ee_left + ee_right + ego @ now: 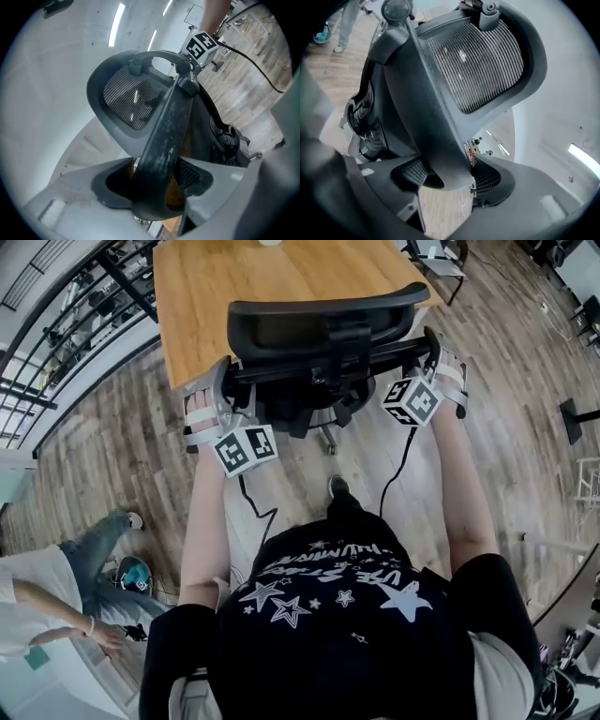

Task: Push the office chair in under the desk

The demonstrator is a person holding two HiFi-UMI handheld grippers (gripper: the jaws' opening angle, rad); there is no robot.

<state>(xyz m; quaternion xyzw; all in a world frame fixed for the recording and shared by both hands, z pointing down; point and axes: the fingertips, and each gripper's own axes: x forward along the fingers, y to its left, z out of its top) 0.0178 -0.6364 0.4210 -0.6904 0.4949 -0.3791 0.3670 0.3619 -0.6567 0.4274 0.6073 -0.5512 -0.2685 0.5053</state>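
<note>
Gripping the office chair (323, 329) at both ends of the curved frame bar (168, 131) behind its back, the person stood square to the desk (244, 277). The left gripper (223, 390) pinched the bar's left end and the right gripper (433, 351) its right end. In both gripper views the jaws sat partway spread w/ the bar filling the gap, pads pressed on it, nothing else between them.

Chair position: in the head view the backrest top overlapped the desk's near edge, seat hidden below it. One base leg (326, 435) poked out over the plank floor (112, 456) toward the person. So prob. mostly in, maybe a little travel left; seat depth under the top couldn't be told.

Handling, as a guess: heavy-ish overall but a rolling type, so it should glide on smooth boards. A push mattered more than a lift. The bar was hard plastic, matte black w/ grey-white scuffs, rigid, flattened w/ rounded edges. Fair thing to clamp, though smooth enough to slip if the push went off-axis. Even force at both ends should stop the chair swivelling.

The mesh headrest (487, 65), fine ribbed weave in a rounded grey rim, looked springy and hinged: poor place to push. The desk top was warm wood grain, flat, square-edged. Armrests vs. that edge could snag, but weren't clearly visible.
</note>
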